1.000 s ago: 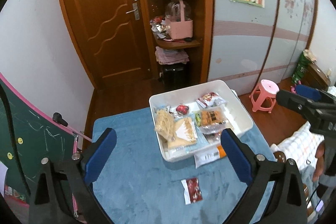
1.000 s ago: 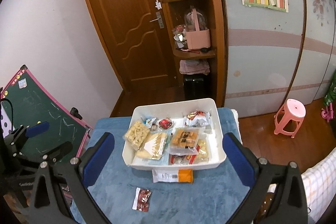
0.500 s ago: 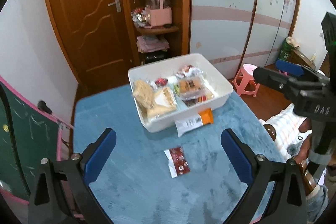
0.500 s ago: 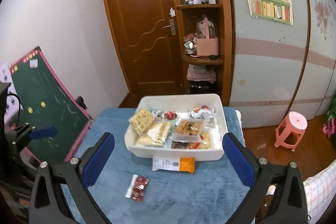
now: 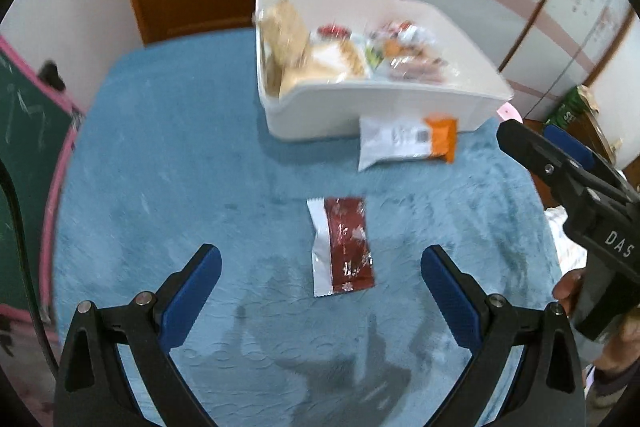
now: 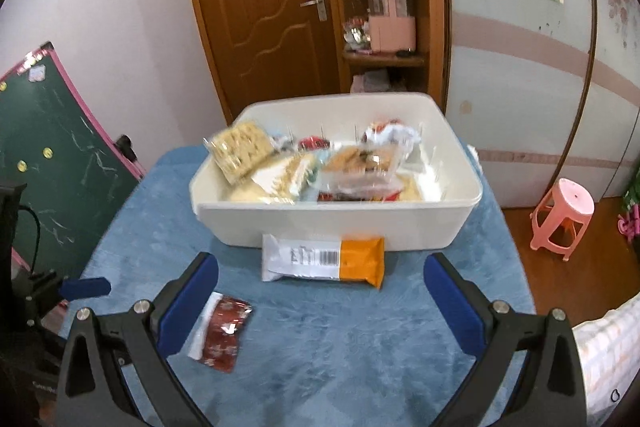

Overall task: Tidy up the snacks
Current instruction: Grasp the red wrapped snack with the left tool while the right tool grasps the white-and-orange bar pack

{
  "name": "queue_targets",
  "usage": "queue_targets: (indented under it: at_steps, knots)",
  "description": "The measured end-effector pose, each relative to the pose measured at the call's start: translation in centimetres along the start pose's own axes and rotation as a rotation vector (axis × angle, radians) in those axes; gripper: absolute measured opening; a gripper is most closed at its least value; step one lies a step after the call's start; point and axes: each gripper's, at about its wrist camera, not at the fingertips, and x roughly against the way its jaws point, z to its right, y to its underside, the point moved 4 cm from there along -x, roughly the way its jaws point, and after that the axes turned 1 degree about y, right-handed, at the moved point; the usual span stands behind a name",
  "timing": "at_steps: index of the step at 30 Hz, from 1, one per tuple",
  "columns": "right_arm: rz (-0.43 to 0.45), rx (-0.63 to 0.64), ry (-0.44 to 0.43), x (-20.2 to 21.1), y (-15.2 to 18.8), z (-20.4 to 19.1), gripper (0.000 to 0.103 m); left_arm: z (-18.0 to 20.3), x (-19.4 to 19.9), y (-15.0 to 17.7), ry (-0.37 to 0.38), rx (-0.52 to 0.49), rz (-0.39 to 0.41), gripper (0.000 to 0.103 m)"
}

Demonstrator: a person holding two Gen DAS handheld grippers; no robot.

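Observation:
A white bin [image 5: 360, 107] [image 6: 332, 223] holding several wrapped snacks stands on a blue plush tabletop [image 5: 180, 167] [image 6: 360, 347]. A white and orange packet [image 5: 404, 143] [image 6: 320, 259] leans against the bin's near wall. A small dark red packet [image 5: 342, 245] [image 6: 220, 333] lies flat nearer to me. My left gripper [image 5: 320, 267] hangs open just above and behind the red packet, which lies between its fingers. My right gripper [image 6: 320, 271] is open, low over the table, facing the orange packet. The right gripper's body [image 5: 580, 211] shows in the left wrist view.
A green chalkboard [image 6: 52, 163] leans at the table's left edge. Behind stand a wooden door [image 6: 260, 7], a corner shelf with a pink basket [image 6: 390, 27], and a sliding wardrobe. A pink stool [image 6: 562, 215] sits on the floor at the right.
Both grippers have dropped toward the table and moved closer to the loose packets. The left one has swung over the red packet. Both stayed open.

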Motion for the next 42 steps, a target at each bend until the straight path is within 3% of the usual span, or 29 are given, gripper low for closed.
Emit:
queue_targets:
  at_steps: [11, 16, 20, 24, 26, 30, 42]
  knots:
    - [-0.168, 0.037, -0.025, -7.8, 2.4, -0.4, 0.103, 1.2, -5.8, 0.2, -0.040, -0.011, -0.054, 0.100]
    - [-0.199, 0.067, -0.020, -9.7, 2.6, -0.9, 0.103, 1.1, -7.5, 0.0, -0.114, 0.003, -0.060, 0.100]
    - [-0.208, 0.069, -0.006, -10.7, 2.6, -1.1, 0.103, 1.2, -8.8, 0.0, -0.182, -0.007, -0.065, 0.092]
    - [-0.218, 0.069, 0.005, -11.5, 2.7, -1.2, 0.103, 1.1, -10.1, -0.4, -0.194, 0.022, -0.070, 0.090]
    - [-0.228, 0.062, 0.012, -12.0, 2.7, -1.2, 0.103, 0.9, -10.4, -0.8, -0.208, 0.029, -0.064, 0.071]
    - [-0.248, 0.048, 0.058, -12.9, 2.8, -0.7, 0.103, 0.7, -10.6, -1.6, -0.204, 0.031, -0.055, 0.047]
    - [-0.221, 0.062, 0.111, -13.3, 2.3, -1.2, 0.103, -1.8, -10.0, -1.7, -0.171, 0.078, -0.044, 0.044]
